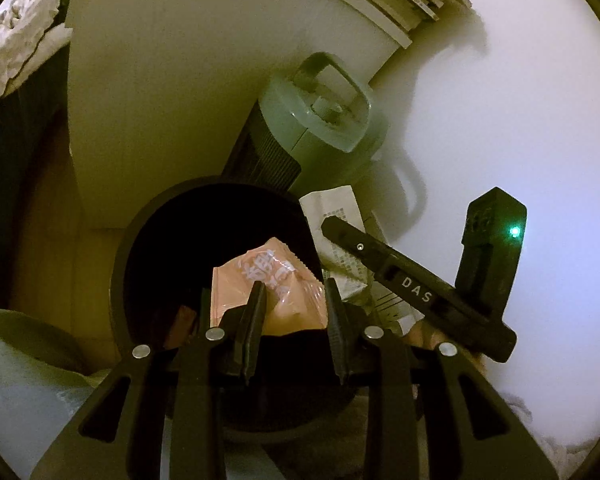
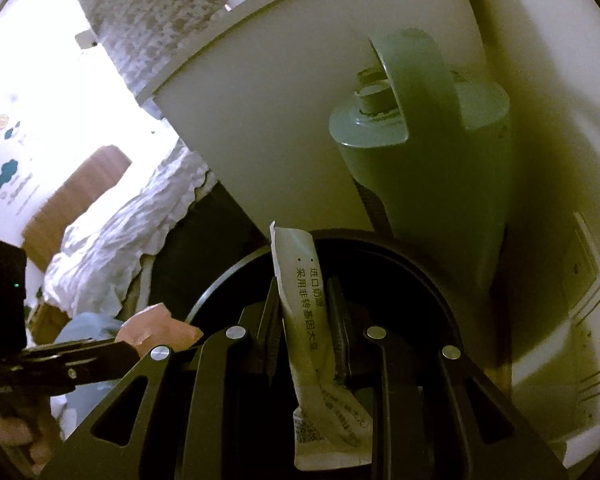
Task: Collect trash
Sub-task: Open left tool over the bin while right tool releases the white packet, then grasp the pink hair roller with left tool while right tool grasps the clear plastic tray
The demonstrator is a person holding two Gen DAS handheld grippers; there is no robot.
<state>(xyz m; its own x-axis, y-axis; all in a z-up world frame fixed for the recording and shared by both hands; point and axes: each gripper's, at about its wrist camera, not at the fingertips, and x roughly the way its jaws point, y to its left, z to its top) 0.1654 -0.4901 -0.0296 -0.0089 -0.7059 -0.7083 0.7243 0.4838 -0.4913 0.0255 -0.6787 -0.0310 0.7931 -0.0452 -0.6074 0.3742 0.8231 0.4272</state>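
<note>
Just beyond both claws stands the dark round bin (image 1: 132, 248), its mouth open below the fingertips, with a white cabinet panel (image 1: 180, 100) behind it and a pale green appliance (image 1: 320, 120) leaning at its far rim. The left claw (image 1: 296, 304) hangs over the bin's mouth with an orange snack wrapper (image 1: 260, 280) between its fingers; the jaws stand apart around it, and whether they pinch it cannot be told. The right claw (image 2: 306, 320) is clenched on a white printed sachet (image 2: 300, 280), which stands upright between the fingers, its top poking past the tips above the bin's near rim. Both pieces look like thin, empty film: very light, limp, crinkly and rather slick, so likely to slide from a loose grip. A pinch across the flat middle, not a sealed edge, should hold best.
</note>
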